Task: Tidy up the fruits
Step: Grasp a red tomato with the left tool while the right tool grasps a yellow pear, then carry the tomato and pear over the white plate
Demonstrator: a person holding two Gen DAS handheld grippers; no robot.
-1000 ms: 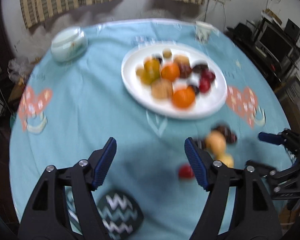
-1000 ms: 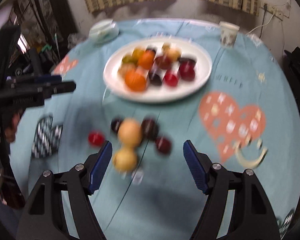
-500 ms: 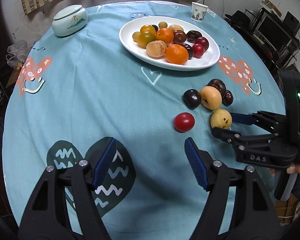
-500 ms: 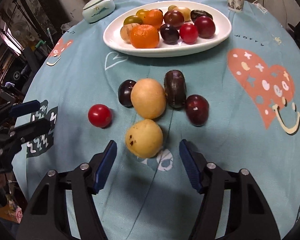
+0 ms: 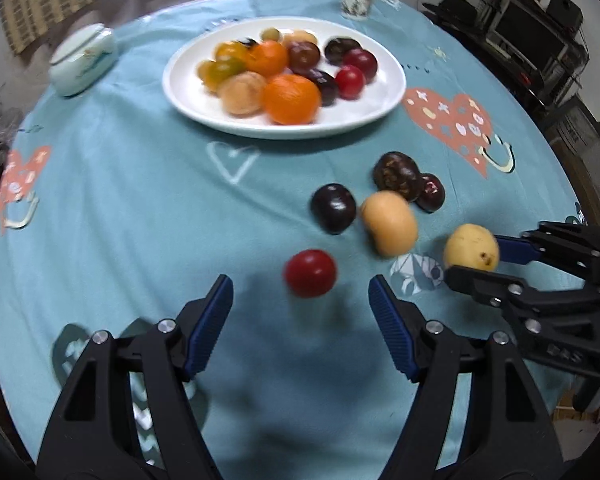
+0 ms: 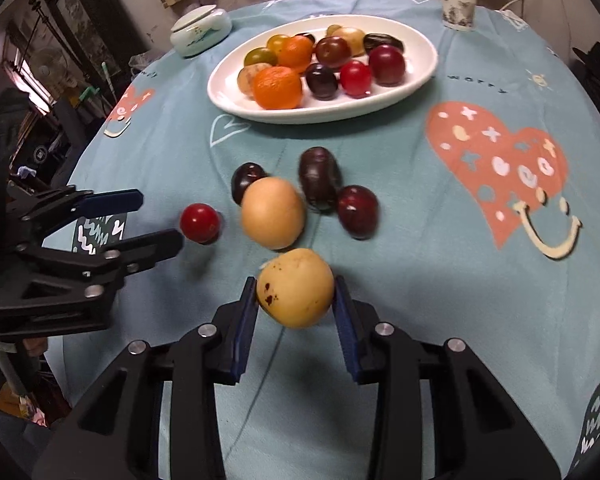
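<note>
With its blue pads pressed on both sides of the yellow pear (image 6: 295, 288), the right tongs (image 6: 296, 300) pinch that fruit; their jaws have just been closing onto it. Left wrist view shows the same pear (image 5: 471, 247) between the right tongs' fingers (image 5: 516, 250), at the right side of the counter (image 5: 120, 200), which carries a teal cloth with heart prints.

Left tongs (image 5: 300, 320) stand spread, nothing between the pads. A red cherry tomato (image 5: 310, 273) lies on the cloth just ahead of the gap, not touched. In the right wrist view the left tongs (image 6: 156, 220) sit at the left, tips near that tomato (image 6: 200, 223).

Loose fruit on the cloth:
- tan round fruit (image 6: 273, 212), just beyond the pear
- dark plum (image 6: 247, 178) touching its left side
- oblong dark plum (image 6: 319, 178) behind it
- dark red plum (image 6: 357, 211) to the right

White oval plate (image 6: 420, 76) sits farther back, loaded with oranges, plums, tomatoes and other fruit. A lidded ceramic jar (image 6: 200, 36) stands to the plate's left, a paper cup (image 6: 457, 12) at the far right edge. Left view is somewhat motion-blurred.
</note>
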